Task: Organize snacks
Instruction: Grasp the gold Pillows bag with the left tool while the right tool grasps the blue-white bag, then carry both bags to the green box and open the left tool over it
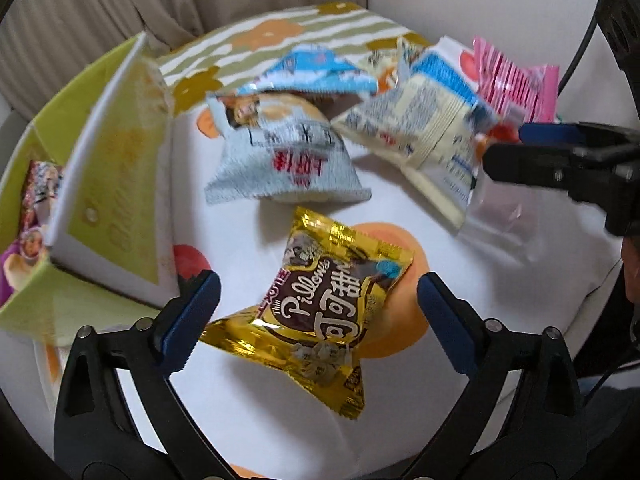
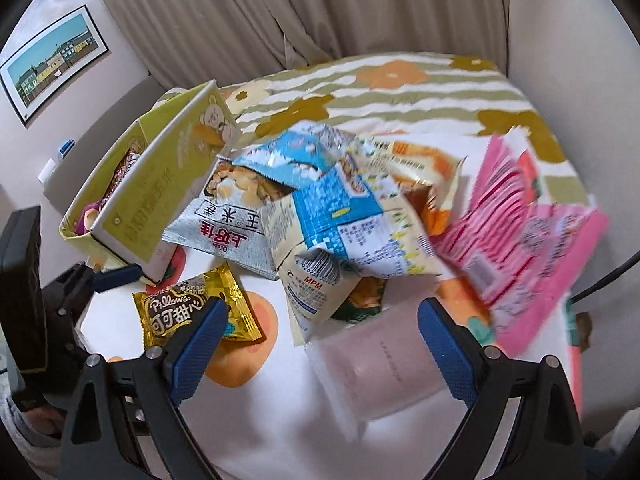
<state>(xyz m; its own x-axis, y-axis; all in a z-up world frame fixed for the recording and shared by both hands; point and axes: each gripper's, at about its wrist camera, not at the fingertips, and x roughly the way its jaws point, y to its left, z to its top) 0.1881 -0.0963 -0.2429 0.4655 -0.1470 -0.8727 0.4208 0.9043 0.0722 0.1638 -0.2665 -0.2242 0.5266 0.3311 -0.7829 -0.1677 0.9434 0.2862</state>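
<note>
Two pairs of tongs stood wide and empty, but my left tongs (image 1: 318, 314) were nearer: the gold Pillows packet (image 1: 320, 304) lay flat on the counter (image 1: 400, 208) between their fingers, long axis running near-to-far, green box (image 1: 92, 184) left.

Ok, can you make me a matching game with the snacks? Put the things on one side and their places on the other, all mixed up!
Things:
1. shiny gold Pillows packet
2. pink striped packet
3. green cardboard box
4. pale see-through pouch

Places:
A. between the right gripper's fingers
B. far right of the pile
C. between the left gripper's fingers
D. standing at the left, packets inside

Pairs: 1-C, 2-B, 3-D, 4-A
</note>
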